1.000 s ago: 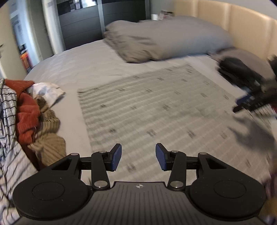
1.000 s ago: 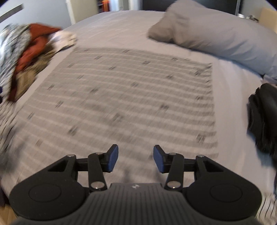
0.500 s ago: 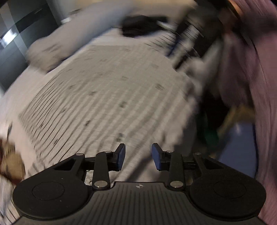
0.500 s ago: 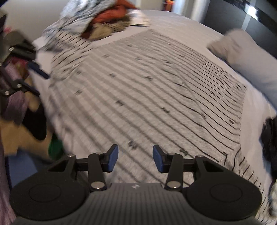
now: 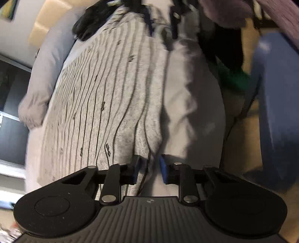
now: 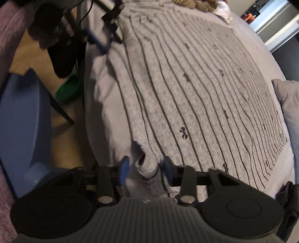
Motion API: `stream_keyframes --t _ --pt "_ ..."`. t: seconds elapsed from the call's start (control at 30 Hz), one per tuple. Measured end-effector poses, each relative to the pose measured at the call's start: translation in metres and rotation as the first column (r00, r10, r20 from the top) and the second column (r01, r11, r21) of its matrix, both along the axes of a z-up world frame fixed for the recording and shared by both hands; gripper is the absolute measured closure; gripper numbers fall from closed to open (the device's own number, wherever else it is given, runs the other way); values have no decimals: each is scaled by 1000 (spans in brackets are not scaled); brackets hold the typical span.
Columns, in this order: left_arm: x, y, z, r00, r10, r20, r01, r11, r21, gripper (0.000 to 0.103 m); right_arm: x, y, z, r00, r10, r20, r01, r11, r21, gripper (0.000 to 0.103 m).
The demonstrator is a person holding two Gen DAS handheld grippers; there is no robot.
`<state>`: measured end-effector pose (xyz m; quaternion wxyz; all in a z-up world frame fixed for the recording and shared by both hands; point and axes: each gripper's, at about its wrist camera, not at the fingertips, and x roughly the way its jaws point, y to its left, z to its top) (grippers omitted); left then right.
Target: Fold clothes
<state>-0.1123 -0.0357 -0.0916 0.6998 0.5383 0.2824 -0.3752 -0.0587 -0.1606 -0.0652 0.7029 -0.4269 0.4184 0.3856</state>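
Grey bedding (image 6: 261, 61) covered the bed, and the striped grey garment (image 6: 196, 89) lay spread flat across it, its near hem running along the mattress edge closest to me. I had both tools down at that hem, one at each corner, which I judged to be the placing for lifting the edge and carrying it over in a fold.

My left tool (image 5: 149, 169) had its fingers part-way apart with a bunch of striped cloth between the blue pads (image 5: 162, 168); whether they pinched it yet, I could not tell. My right tool (image 6: 146, 169) stood a little wider, a rolled corner of the hem sitting between its pads (image 6: 123, 168), with a gap on the left side, so I read it as not yet closed on the fabric.

Only the right view showed the heap of other clothes (image 6: 196, 3) at the far end of the bed, the blue bin (image 6: 22, 119) and green object (image 6: 70, 89) on the floor, and my left tool seen from across the hem. Only the left view showed the dark garment (image 5: 89, 22) by the pale headboard (image 5: 48, 22), and the pillow (image 5: 48, 74) along the garment's far side. Both were somewhat blurred
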Motion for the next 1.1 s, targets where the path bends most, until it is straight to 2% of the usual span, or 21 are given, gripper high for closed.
stream_keyframes --t 0.07,0.1,0.2,0.27,0.33,0.37,0.43,0.53,0.57,0.6,0.63,0.7,0.87,0.97,1.1 --pt "13 2 10 997 63 -35 -65 997 -46 97 6 -3 2 1000 -31 5 31 999 8 90" --pt "19 4 18 994 98 -56 -102 992 -75 98 9 -7 9 999 -53 4 53 998 34 91" --pt "33 16 58 969 162 -189 -202 955 -216 99 19 -20 30 993 -120 -2 120 986 115 91" --pt "42 27 84 936 175 -307 -268 917 -296 99 26 -30 44 985 -170 -7 168 971 168 91" --pt "54 43 102 883 154 -443 -332 872 -359 99 34 -44 58 974 -228 -14 225 950 219 92" --pt "59 49 106 854 142 -500 -359 857 -369 99 38 -51 64 967 -254 -23 252 937 242 92" --pt "69 57 105 803 130 -582 -389 854 -345 99 44 -58 67 961 -271 -49 275 928 252 91" --pt "71 60 99 786 177 -592 -422 854 -305 98 46 -61 67 963 -263 -68 271 929 253 88" --pt "71 60 97 783 191 -592 -429 855 -292 98 45 -61 67 965 -254 -68 262 931 252 74" --pt "70 60 97 783 192 -592 -424 860 -283 96 44 -60 67 967 -244 -68 254 934 251 58" --pt "68 61 98 783 184 -594 -413 868 -276 93 43 -59 67 970 -235 -68 245 937 250 55" --pt "63 63 98 791 182 -584 -397 879 -264 80 40 -58 68 974 -217 -69 227 942 249 55" --pt "55 70 88 850 268 -454 -385 904 -188 57 37 -52 66 983 -164 -85 180 954 238 55" --pt "50 77 77 888 316 -335 -371 922 -114 57 31 -40 57 989 -115 -88 130 974 183 55" --pt "56 81 60 910 339 -240 -363 929 -66 57 31 -34 43 990 -82 -116 96 988 121 55"
